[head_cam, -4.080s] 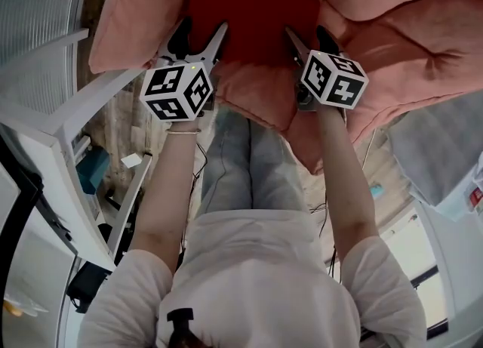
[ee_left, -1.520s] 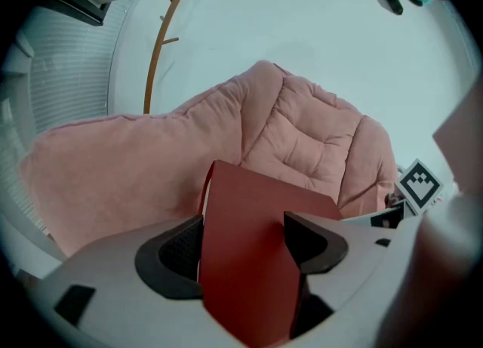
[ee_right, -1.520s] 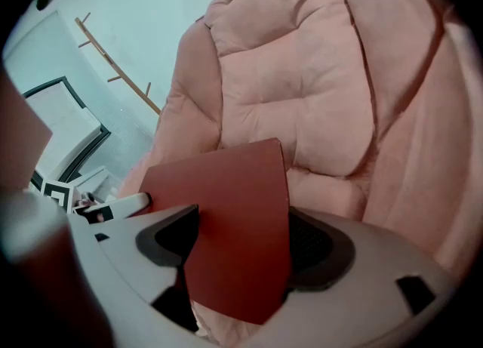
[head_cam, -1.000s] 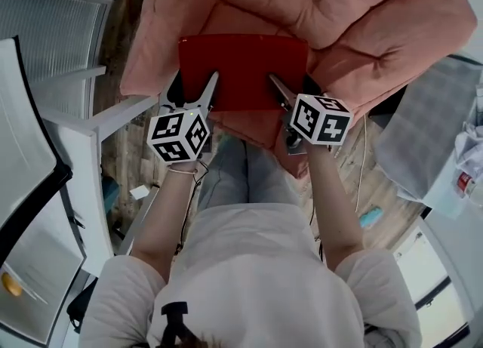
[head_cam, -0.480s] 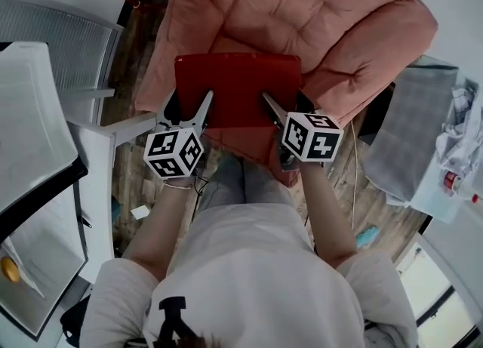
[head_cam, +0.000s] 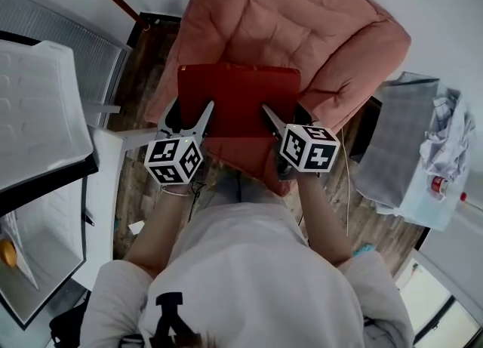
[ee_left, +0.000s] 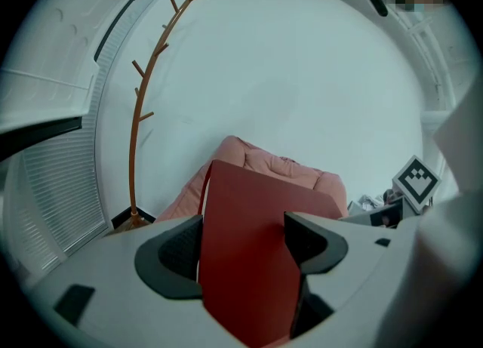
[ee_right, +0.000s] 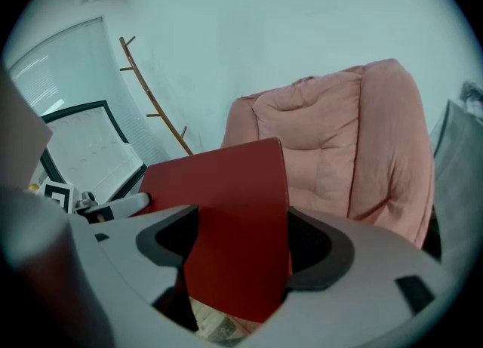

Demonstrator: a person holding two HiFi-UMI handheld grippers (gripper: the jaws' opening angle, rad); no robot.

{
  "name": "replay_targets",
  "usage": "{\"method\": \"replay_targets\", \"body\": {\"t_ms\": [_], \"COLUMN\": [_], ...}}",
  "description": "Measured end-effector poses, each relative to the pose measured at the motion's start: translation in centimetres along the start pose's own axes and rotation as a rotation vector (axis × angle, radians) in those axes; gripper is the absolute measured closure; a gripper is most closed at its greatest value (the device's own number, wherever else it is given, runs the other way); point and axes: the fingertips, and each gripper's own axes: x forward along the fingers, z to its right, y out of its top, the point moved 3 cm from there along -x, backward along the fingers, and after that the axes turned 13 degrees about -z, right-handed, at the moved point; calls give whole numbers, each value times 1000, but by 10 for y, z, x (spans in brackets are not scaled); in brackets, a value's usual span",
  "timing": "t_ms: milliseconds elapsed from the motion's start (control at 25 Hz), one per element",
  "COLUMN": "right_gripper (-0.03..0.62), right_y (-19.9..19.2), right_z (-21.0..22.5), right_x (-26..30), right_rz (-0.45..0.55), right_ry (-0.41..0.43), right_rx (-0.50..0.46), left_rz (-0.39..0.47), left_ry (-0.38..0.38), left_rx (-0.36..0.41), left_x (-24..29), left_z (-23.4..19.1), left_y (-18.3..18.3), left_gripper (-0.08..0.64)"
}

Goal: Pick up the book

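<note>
A thin red book (head_cam: 238,99) is held flat in the air in front of a pink cushioned armchair (head_cam: 302,29). My left gripper (head_cam: 198,116) is shut on the book's near left edge, and my right gripper (head_cam: 278,121) is shut on its near right edge. The left gripper view has the book (ee_left: 253,252) standing between the two dark pads, with the right gripper's marker cube (ee_left: 416,180) beyond it. Between the jaws in the right gripper view, the book (ee_right: 234,226) covers the gap, and the armchair (ee_right: 347,150) rises behind it.
A white desk (head_cam: 45,143) with a tray stands at the left, its edge close to my left arm. A grey-covered side table (head_cam: 411,150) with clutter is at the right. A brown coat stand (ee_left: 147,90) is by the white wall. Wooden floor lies below.
The book has been lifted off the armchair seat and drawn back toward the person, both grippers still clamped on it. The head view has pulled back and shows more of the room.
</note>
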Motion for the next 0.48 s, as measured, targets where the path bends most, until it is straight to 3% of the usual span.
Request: {"method": "replay_targets", "body": {"t_ms": [480], "right_gripper": [221], "right_y": [30], "right_z": [-19], "right_x": [-37], "right_rz": [82], "right_ry": [-2], "right_rx": [-70], "left_rz": [97], "left_ry": [-3], "left_rx": [37], "left_x": [-30], "left_z": [17], "left_y": [32], "left_gripper": [235]}}
